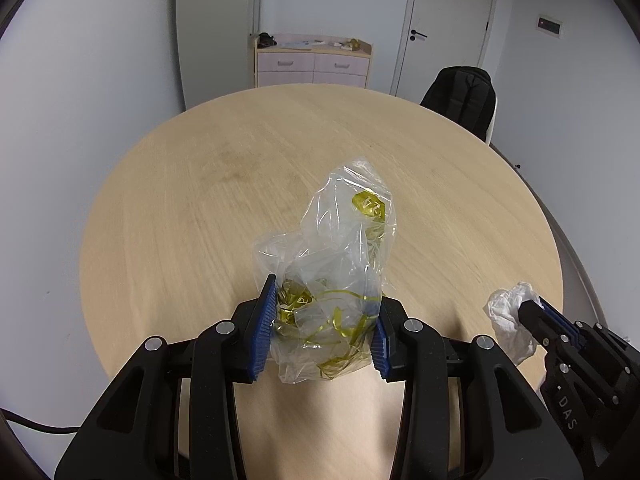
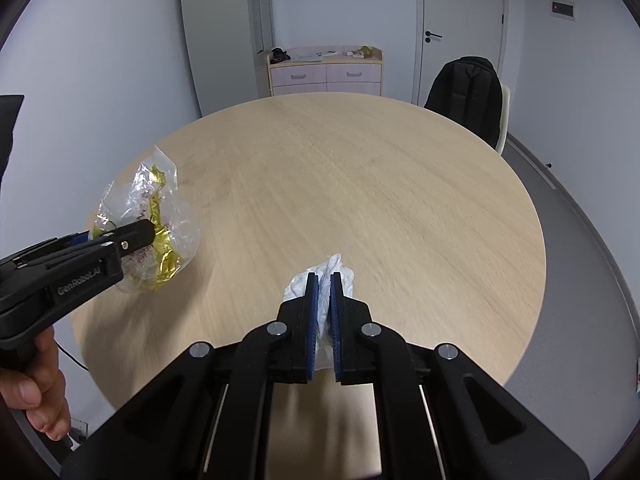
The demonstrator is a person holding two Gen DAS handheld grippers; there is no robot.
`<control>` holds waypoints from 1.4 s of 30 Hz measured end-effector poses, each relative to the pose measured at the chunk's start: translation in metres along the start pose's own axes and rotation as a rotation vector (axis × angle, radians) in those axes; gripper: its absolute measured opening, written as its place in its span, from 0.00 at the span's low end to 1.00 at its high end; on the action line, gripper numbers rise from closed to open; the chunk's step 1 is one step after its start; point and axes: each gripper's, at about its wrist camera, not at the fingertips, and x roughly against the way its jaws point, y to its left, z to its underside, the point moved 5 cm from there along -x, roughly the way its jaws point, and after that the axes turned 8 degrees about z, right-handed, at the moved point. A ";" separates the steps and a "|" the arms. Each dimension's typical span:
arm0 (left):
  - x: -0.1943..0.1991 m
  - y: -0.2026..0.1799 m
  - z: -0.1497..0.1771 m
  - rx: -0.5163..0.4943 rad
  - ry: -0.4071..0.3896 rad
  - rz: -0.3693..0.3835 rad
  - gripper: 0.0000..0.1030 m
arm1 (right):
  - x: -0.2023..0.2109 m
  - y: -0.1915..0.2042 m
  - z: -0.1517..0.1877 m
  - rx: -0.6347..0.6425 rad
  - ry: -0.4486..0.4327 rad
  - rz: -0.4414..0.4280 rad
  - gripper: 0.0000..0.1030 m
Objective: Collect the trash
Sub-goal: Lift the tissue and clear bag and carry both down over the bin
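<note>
My left gripper (image 1: 325, 320) is shut on a crumpled clear plastic bag (image 1: 344, 240) with gold ribbon scraps inside, held above the round wooden table (image 1: 200, 200). In the right wrist view the same bag (image 2: 168, 216) hangs at the left in the left gripper (image 2: 150, 236). My right gripper (image 2: 325, 280) is shut on a crumpled white tissue (image 2: 340, 270), which bulges out past the blue pads (image 2: 312, 304). The left wrist view shows the tissue (image 1: 506, 310) at the lower right, with the right gripper (image 1: 534, 308) pinching it.
A pale dresser (image 1: 312, 62) with small items on top stands against the far wall by a white door (image 1: 448, 24). A chair with a black backpack (image 2: 468, 92) sits behind the table's right side. A hand (image 2: 36, 384) grips the left gripper's handle.
</note>
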 end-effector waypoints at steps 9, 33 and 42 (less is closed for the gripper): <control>0.046 0.007 0.046 0.001 -0.025 0.004 0.39 | 0.036 0.010 0.034 0.010 -0.028 -0.010 0.05; 0.121 0.021 0.166 -0.016 -0.058 -0.004 0.39 | 0.107 0.039 0.130 0.052 -0.099 -0.010 0.05; 0.126 0.031 0.211 -0.008 -0.034 -0.009 0.39 | 0.117 0.043 0.168 0.049 -0.097 0.002 0.05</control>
